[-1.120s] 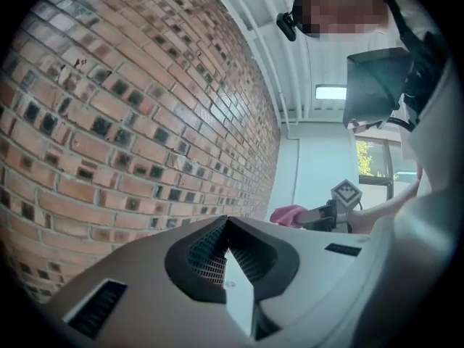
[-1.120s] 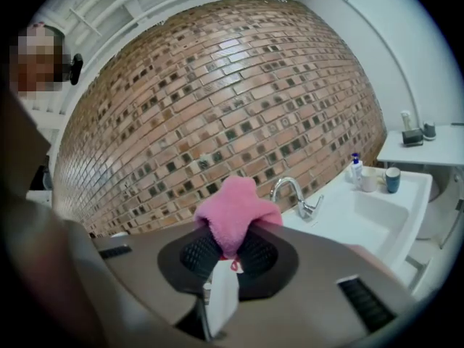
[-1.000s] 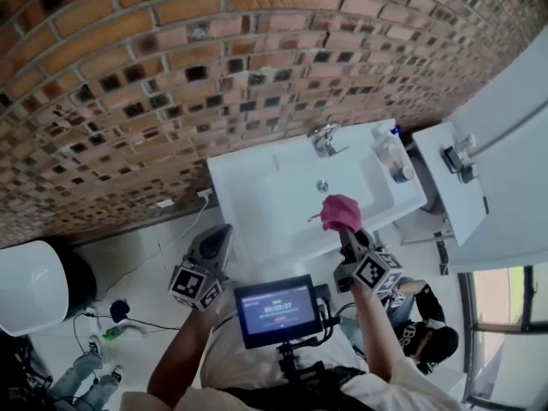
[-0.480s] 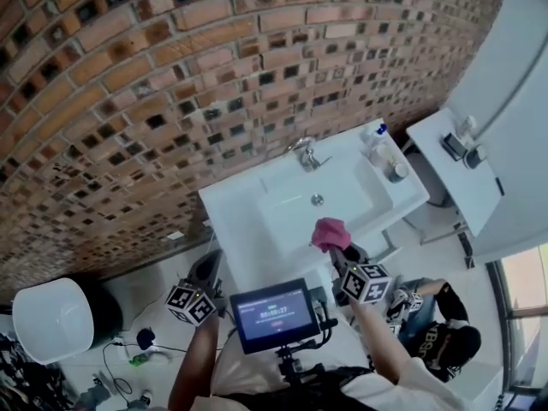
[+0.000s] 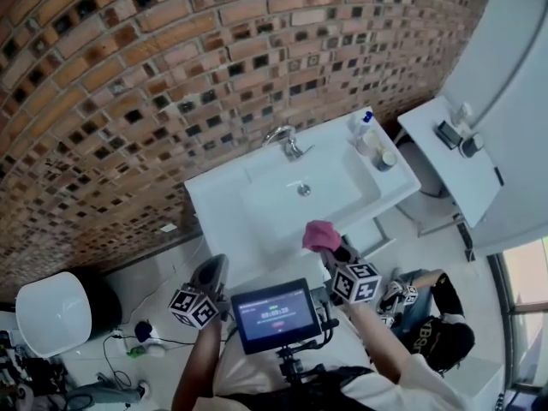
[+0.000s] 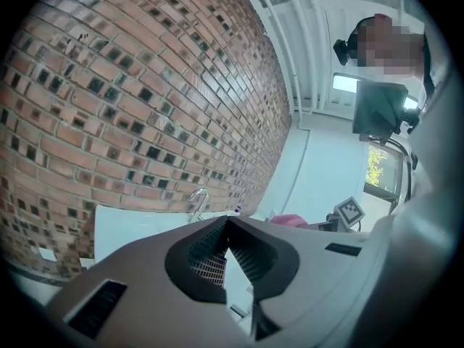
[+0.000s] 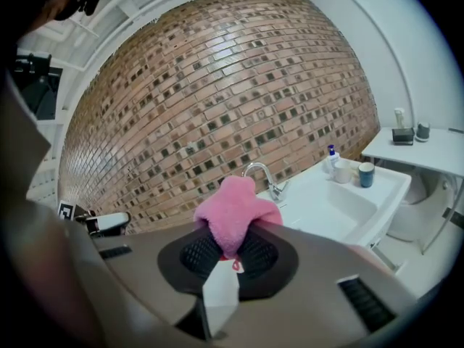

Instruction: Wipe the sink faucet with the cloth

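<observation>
A white sink (image 5: 248,221) stands against the brick wall, with a chrome faucet (image 5: 288,141) at its back edge; the faucet (image 7: 262,177) also shows in the right gripper view. My right gripper (image 5: 330,248) is shut on a pink cloth (image 5: 320,235), bunched between its jaws (image 7: 233,218), near the sink's front edge and short of the faucet. My left gripper (image 5: 211,273) hangs lower left, off the sink's front corner, shut with nothing in it (image 6: 226,254); the faucet (image 6: 196,202) shows small and far ahead of it.
A blue-capped bottle (image 5: 363,128) and cups (image 5: 384,160) stand on the sink's right end. A white shelf (image 5: 454,165) with small items is to the right. A toilet (image 5: 51,315) and cables (image 5: 128,336) lie on the floor at left. A monitor (image 5: 274,313) rides at chest height.
The view has shifted so the sink sits further left and up. The right gripper with the pink cloth has drawn back from over the basin to its front edge. The left gripper stays low.
</observation>
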`<state>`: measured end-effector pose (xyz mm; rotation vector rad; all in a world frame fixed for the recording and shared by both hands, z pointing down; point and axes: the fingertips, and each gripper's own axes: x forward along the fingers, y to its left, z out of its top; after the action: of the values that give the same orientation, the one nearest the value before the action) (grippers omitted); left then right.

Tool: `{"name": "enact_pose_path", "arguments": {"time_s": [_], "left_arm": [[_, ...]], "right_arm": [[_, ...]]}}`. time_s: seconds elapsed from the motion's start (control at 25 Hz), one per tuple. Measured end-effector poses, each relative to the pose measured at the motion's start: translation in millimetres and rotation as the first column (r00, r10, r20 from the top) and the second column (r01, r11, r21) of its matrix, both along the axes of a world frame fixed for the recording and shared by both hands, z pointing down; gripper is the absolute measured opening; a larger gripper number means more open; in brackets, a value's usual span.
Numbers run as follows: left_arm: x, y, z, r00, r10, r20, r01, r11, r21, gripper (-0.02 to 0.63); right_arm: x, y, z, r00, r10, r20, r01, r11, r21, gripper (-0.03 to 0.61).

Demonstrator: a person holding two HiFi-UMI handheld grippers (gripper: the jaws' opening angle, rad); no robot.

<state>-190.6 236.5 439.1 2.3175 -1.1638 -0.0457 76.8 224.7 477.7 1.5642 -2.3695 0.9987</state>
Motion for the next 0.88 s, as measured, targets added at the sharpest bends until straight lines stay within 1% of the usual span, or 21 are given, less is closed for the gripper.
{"name": "enact_pose_path", "arguments": {"time_s": [0.16, 0.32, 0.44, 0.72, 0.88], "left_arm": [[37, 29, 17, 1.000, 0.016, 0.005, -0.016, 0.999, -0.039, -0.014], [74, 50, 36, 0.998, 0.054, 0.022, -0.052, 0.996, -0.072, -0.014], [95, 67, 49, 0.995, 0.086, 0.043, -0.082, 0.992, -0.095, -0.014], [122, 92, 74, 0.985, 0.154, 0.074, -0.140, 0.975, -0.172, -0.014], [130, 95, 70, 0.978, 0.191, 0.088, -0.174, 0.970, -0.171, -0.014]], "right_arm": [[16, 24, 10, 1.000, -0.013, 0.009, 0.014, 1.000, -0.011, 0.057], [33, 35, 27, 0.999, -0.015, -0.043, 0.016, 1.000, 0.023, 0.057], [41, 48, 42, 0.998, -0.023, -0.066, 0.023, 1.000, 0.012, 0.057], [40, 63, 59, 0.996, -0.049, -0.068, 0.050, 0.999, 0.015, 0.057], [34, 64, 59, 0.997, -0.058, -0.050, 0.059, 0.998, 0.030, 0.054]]}}
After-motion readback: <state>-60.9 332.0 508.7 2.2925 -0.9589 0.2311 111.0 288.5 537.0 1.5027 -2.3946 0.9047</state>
